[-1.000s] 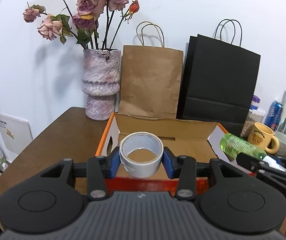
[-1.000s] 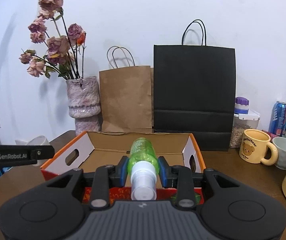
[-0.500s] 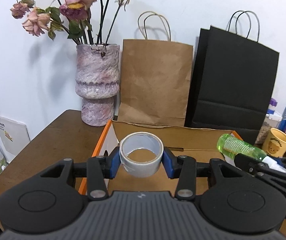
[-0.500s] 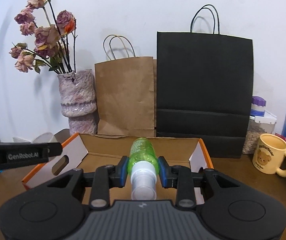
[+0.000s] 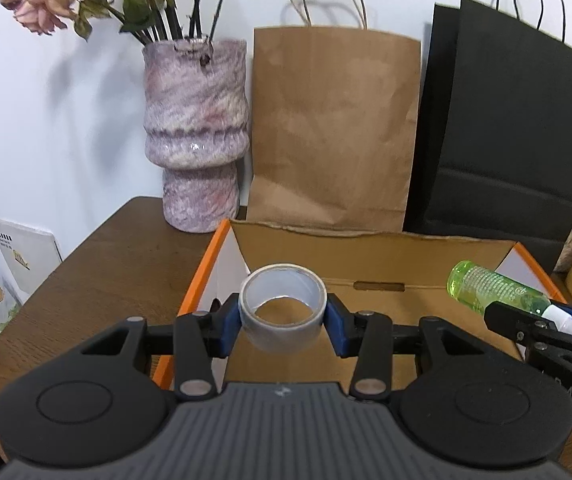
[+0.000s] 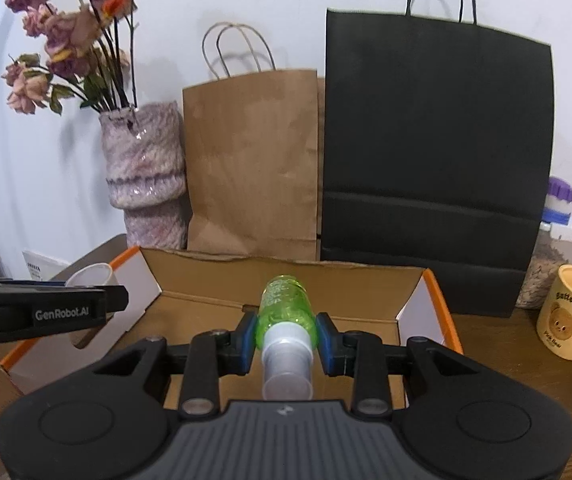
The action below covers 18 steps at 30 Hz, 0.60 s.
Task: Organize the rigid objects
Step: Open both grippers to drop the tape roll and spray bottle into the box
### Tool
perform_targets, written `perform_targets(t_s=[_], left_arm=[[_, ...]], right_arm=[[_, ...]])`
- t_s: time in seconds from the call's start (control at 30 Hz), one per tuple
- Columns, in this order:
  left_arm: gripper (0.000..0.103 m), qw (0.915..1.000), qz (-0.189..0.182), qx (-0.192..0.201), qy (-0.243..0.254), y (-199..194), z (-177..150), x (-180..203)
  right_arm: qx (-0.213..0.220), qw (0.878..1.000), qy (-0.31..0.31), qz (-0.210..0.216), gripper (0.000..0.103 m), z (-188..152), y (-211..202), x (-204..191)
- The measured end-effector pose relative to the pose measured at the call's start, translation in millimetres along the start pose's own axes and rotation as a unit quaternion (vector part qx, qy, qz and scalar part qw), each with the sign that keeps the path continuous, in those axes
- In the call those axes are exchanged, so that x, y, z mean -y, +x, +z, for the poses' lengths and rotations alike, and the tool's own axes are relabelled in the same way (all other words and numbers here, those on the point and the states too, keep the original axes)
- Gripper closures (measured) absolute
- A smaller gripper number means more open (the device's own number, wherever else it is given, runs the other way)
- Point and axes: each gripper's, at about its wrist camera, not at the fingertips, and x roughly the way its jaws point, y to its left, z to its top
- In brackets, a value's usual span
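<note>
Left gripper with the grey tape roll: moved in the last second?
Yes. The left gripper, shut on the grey tape roll, has advanced toward the orange-edged cardboard box; the marbled pink vase behind looms larger and the roll is now over the box's inside.

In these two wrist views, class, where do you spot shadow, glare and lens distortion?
Left wrist view: the dried roses cast soft shadows on the white wall, and the black paper bag leans, bowed by fisheye. Right wrist view: small glints on the mottled pink ceramic vase; dark vignette corners.

Grey tape roll [image 5: 282,312], opening up, above open cardboard box [image 5: 373,252]; green bottle [image 6: 286,312], cap toward camera
</note>
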Motion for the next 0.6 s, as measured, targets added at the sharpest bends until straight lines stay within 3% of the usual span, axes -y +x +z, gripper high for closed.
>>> perform_targets(t_s=[0.33, 0.4, 0.47, 0.53, 0.6], left_arm=[[0.058, 0.9997, 0.000, -0.012, 0.019, 10.6, -8.9, 5.9], [0.050, 0.9998, 0.003, -0.007, 0.020, 8.7, -8.6, 6.2], [0.026, 0.9998, 0.008, -0.006, 0.019, 8.1, -8.4, 5.4], [0.018, 0.9998, 0.011, -0.003, 0.017, 7.5, -8.1, 4.3], [0.007, 0.9998, 0.010, 0.001, 0.017, 6.3, -7.5, 3.6]], right_arm=[[-0.033, 0.999, -0.003, -0.005, 0.072, -14.7, 21.6, 0.5], [-0.038, 0.999, -0.001, -0.005, 0.072, -15.3, 22.4, 1.7], [-0.038, 0.999, 0.001, -0.005, 0.072, -14.8, 20.7, 3.5], [-0.035, 0.999, 0.002, -0.010, 0.061, -13.4, 17.8, 4.5], [-0.031, 0.999, 0.001, -0.014, 0.024, -12.8, 15.5, 5.5]])
